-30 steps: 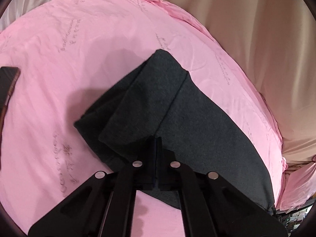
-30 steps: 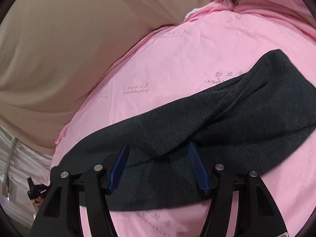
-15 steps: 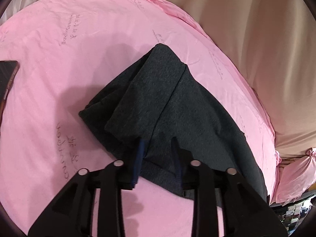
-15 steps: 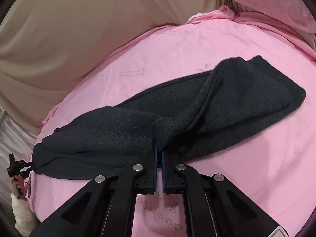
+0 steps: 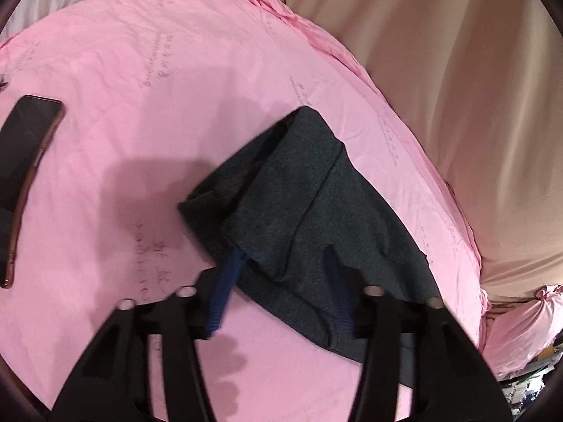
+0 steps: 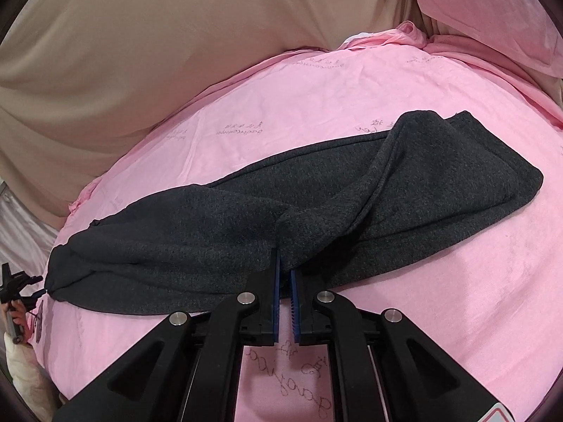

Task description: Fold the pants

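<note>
On the pink sheet (image 6: 440, 281) that covers the bed, the dark grey pants (image 6: 352, 190) lie stretched in a long band, one end partly doubled over itself into a thicker folded bundle. Sheet has faint printed script in patches.

Right gripper (image 6: 285, 274): blue pads nearly together, pinching a raised ridge of the pants' near edge, roughly mid-length; cloth bunches up into the jaws. In the right wrist view the folded end sits to the far right, the thinner end trails off left to the sheet's edge.

Left gripper (image 5: 281, 277): jaws opening, standing fairly wide. The folded end of the pants (image 5: 316, 211) lies between the two blue pads; neither pad visibly presses the cloth, though blur makes the contact at the right pad hard to read. Nothing lifted there, fabric rests flat on the sheet (image 5: 140, 105).

A dark phone (image 5: 24, 161) lies on the sheet at the left, well apart from the pants. Beige cloth (image 6: 140, 52) hangs beyond the far edge of the bed. A pink pillow (image 6: 492, 10) is at the far right corner in the right wrist view. At that view's left edge, a hand in a pale sleeve (image 6: 21, 362) holds a small black tool; too small to tell more.
</note>
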A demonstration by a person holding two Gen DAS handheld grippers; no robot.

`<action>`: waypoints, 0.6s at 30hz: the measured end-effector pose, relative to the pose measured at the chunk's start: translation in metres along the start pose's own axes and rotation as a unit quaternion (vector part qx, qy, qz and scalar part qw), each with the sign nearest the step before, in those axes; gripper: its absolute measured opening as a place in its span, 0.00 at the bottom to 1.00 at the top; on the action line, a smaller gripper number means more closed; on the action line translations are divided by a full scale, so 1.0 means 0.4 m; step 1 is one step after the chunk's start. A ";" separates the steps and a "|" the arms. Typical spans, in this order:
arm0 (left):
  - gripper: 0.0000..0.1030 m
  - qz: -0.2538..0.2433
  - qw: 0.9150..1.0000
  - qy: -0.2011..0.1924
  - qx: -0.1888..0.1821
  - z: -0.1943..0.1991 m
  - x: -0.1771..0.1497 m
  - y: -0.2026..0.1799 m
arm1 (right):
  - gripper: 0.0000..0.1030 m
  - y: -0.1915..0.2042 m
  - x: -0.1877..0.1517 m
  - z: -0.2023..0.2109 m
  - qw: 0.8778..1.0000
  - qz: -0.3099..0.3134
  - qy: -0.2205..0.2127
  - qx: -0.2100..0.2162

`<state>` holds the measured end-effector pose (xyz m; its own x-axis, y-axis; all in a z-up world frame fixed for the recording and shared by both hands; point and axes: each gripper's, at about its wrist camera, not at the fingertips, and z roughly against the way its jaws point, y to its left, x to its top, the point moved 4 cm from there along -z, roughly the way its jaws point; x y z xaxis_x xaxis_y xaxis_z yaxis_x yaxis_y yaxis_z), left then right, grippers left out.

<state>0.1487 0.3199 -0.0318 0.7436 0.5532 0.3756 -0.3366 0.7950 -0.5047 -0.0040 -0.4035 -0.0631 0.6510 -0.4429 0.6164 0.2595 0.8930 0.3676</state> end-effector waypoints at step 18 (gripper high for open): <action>0.06 -0.012 1.000 -0.011 0.012 0.087 0.056 -0.002 | 0.09 -0.007 -0.002 0.000 1.000 0.008 -0.001 0.006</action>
<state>0.1455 0.3404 0.0042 0.7387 0.5391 0.4047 -0.3322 0.8135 -0.4773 -0.0052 -0.4056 -0.0644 0.6540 -0.4292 0.6229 0.2413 0.8988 0.3660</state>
